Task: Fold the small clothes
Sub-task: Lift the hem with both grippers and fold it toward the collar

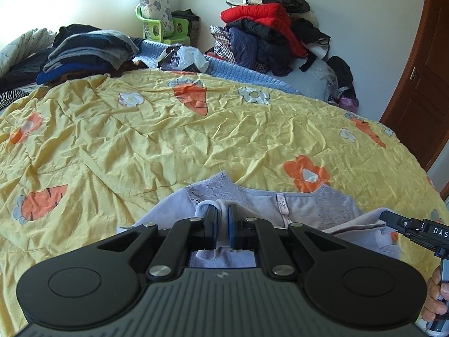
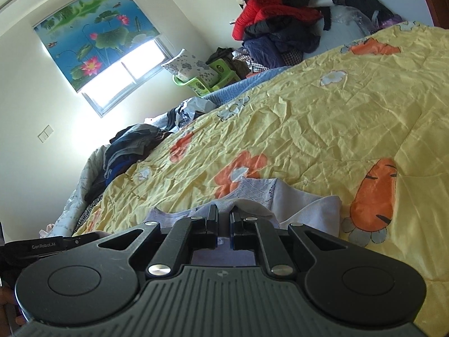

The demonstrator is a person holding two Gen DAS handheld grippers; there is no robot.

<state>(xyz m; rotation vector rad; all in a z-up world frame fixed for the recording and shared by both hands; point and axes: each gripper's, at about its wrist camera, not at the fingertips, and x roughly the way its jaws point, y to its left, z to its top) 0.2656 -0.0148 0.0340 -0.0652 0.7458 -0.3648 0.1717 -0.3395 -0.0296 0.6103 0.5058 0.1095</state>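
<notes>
- Both tongs are clenched on the pale lilac top (image 1: 280,196): the left gripper (image 1: 221,221) pinches a bunched edge, and the right gripper (image 2: 223,221) does likewise.
- The garment lies just ahead of the fingers on the yellow carrot quilt (image 1: 168,129), lace shoulders spread; folding looks barely begun.
- The neck label (image 1: 281,202) is too small to read; the tongs read "DAS" and "GenRobot.AI".

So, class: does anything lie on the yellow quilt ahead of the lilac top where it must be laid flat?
Nothing visible does. Both the left gripper and right gripper hold the lilac top; the yellow quilt ahead is bare.
</notes>
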